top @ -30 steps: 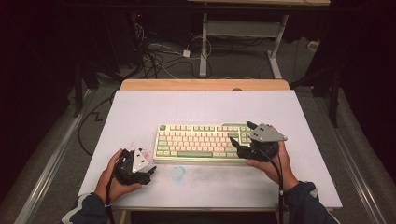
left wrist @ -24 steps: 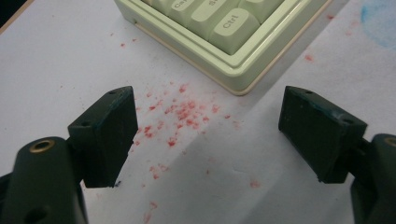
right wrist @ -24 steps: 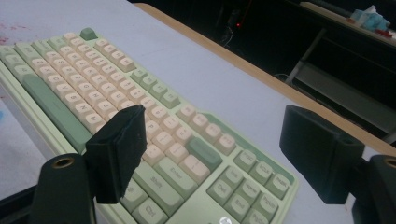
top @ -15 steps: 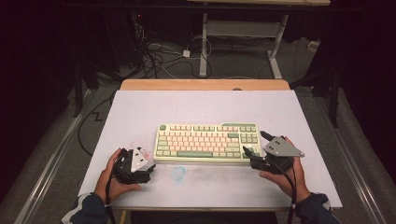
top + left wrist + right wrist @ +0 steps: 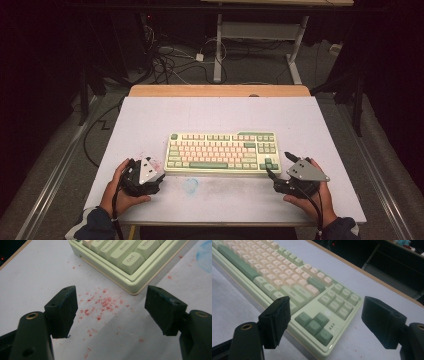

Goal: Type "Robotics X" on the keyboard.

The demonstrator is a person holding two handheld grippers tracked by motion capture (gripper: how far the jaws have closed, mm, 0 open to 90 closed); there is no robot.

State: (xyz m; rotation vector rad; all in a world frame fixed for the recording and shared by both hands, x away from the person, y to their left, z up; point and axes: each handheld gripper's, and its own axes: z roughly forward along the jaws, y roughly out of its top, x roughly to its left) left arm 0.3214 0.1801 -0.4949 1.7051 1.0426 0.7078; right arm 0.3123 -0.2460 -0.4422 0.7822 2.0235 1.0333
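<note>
Centrally on white table sheet [image 5: 150,115]: green-and-pink mechanical keyboard [image 5: 222,151]; red specks [image 5: 100,305], blue smudge [image 5: 190,185] nearby. Left gripper [image 5: 156,176] jaws wide, just been closing, nothing between; right gripper [image 5: 279,166] jaws wide, empty. Dark room, floor cables [image 5: 170,60]

The high view looks forward and down from above the person's side, far enough back to take in the whole tabletop [image 5: 220,115], the keyboard [image 5: 222,152] at its middle and both tongs at its near corners. The left gripper view rides low on the left tongs [image 5: 110,312], close to the surface, facing the keyboard [image 5: 130,262] corner with the Ctrl key just ahead. The right gripper view sits low on the right tongs [image 5: 324,320], looking slantwise along the keyboard [image 5: 287,282] from its arrow-key end. All three views share the keyboard.
</note>
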